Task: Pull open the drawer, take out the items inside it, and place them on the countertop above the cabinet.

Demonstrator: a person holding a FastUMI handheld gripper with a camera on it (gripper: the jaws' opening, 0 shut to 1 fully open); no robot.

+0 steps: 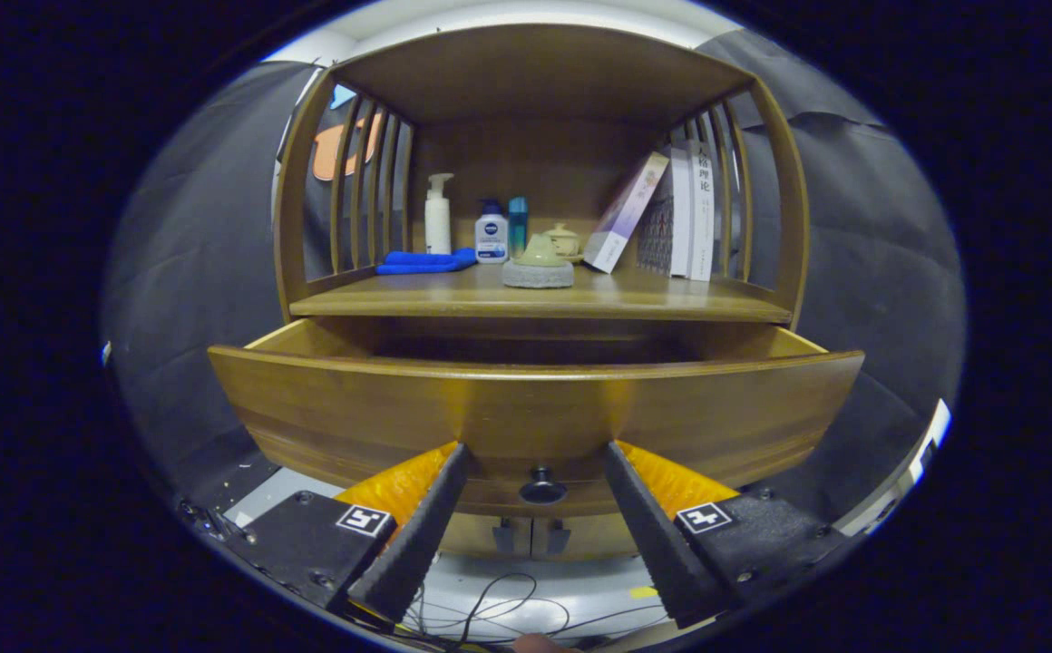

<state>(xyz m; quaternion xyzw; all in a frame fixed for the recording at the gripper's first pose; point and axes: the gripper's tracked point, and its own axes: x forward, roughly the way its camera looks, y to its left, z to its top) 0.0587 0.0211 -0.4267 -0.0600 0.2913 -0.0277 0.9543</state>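
Blue cloth [426, 261]: folded flat on the bench [453, 295] at about 10 o'clock from the claw, just in front of the white pump bottle [437, 214].
Bottles: the pump bottle, a squat white-and-blue bottle [491, 232] and a slim teal one [518, 227] stand close together at the back, around 11 o'clock.
Grey pad with a pale cone [538, 264]: at 12 o'clock near the bench's front edge, a small lidded pot [563, 239] just behind it.
Books [682, 214]: at 1 o'clock, one leaning left against the upright ones.
Drawer [535, 408]: pulled well out below the bench; its inside is hidden behind the tall front, so I cannot tell what lies in it.
Knob [542, 486]: low on the drawer front, at 12 o'clock between the claw's tips.
Claw [535, 453]: released, fingers spread wide to either side of the knob, touching nothing I can make out.
Stage: opening looks done; lifting the items out is not yet begun.
Risk, front lip: I judge the claw sits low, so reaching in without rising first would knock the front and push the drawer shut.
Risk, crowded bench: setting things down near 12 o'clock could topple the cone or bottles.
Risk, cables [499, 603]: loose on the floor at 6 o'clock, they could snag.
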